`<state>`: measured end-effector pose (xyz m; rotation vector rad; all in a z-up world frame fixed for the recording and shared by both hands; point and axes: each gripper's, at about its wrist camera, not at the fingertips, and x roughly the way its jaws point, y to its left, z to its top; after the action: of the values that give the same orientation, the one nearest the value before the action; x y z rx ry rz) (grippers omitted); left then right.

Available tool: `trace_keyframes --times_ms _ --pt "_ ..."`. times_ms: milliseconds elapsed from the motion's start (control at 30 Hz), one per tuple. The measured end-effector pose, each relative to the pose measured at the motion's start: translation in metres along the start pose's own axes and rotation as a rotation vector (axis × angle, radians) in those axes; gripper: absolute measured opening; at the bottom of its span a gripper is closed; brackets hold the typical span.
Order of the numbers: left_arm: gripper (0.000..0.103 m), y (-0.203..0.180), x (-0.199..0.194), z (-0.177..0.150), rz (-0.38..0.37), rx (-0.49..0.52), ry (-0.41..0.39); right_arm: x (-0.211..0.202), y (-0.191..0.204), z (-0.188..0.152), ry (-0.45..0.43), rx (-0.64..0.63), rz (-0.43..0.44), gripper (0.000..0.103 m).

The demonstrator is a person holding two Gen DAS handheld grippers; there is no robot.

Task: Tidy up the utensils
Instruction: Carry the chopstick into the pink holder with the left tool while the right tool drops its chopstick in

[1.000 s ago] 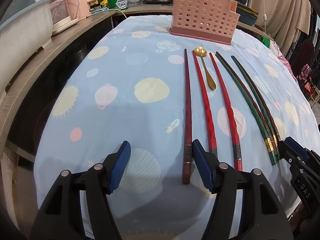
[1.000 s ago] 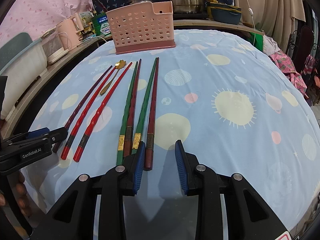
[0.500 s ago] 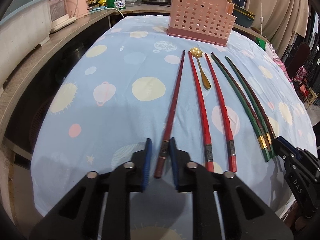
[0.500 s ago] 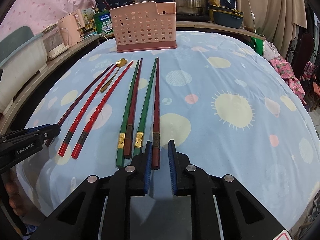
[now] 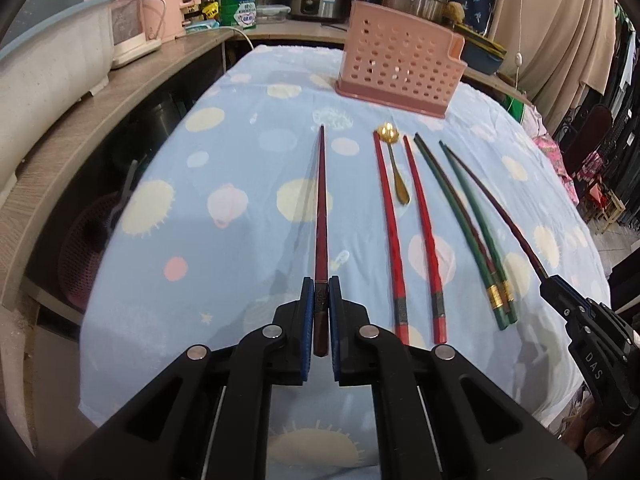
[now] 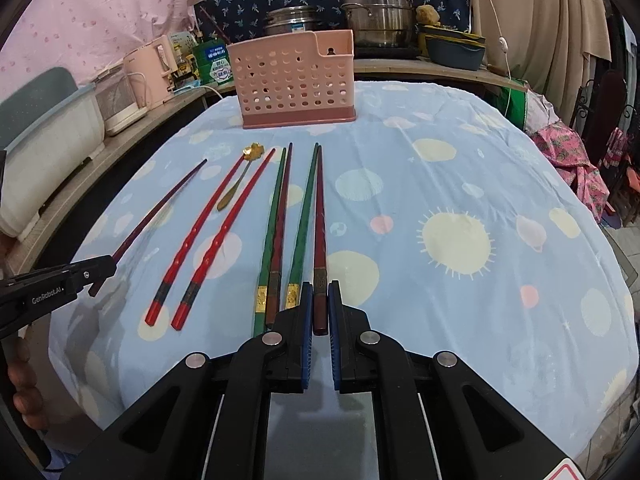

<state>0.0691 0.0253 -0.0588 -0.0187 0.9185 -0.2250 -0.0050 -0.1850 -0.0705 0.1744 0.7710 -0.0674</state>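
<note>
My left gripper (image 5: 321, 294) is shut on the handle end of a dark red chopstick (image 5: 321, 216) and holds it lifted off the cloth, tip pointing away. My right gripper (image 6: 320, 298) is shut on another dark red chopstick (image 6: 319, 220), raised beside the green ones. On the cloth lie two bright red chopsticks (image 5: 390, 232), a small gold spoon (image 5: 396, 168), two green chopsticks (image 6: 272, 220) and one more dark one. A pink perforated utensil holder (image 6: 294, 76) stands at the far side of the table; it also shows in the left wrist view (image 5: 400, 68).
The table has a blue cloth with sun and planet prints (image 6: 456, 236). A wooden counter (image 5: 80, 136) with a white bin and pink kettle runs along the left. Steel pots (image 6: 376, 12) stand behind the holder. Clothes hang at the far right.
Both grippers went from open to shut, each on a dark red chopstick. Both chopsticks have been lifted; the left one has swung away from the row of utensils.
</note>
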Motion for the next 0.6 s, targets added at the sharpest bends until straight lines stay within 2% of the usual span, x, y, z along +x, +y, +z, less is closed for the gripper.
trace_keyframes --times_ms 233,600 --pt "0.007 -0.001 -0.032 0.027 -0.004 -0.003 -0.087 -0.027 -0.008 0.031 -0.082 0.035 0.015 0.007" --pt "0.007 -0.008 -0.069 0.093 -0.018 0.002 -0.240 -0.054 -0.021 0.100 -0.220 0.085 0.051 0.007"
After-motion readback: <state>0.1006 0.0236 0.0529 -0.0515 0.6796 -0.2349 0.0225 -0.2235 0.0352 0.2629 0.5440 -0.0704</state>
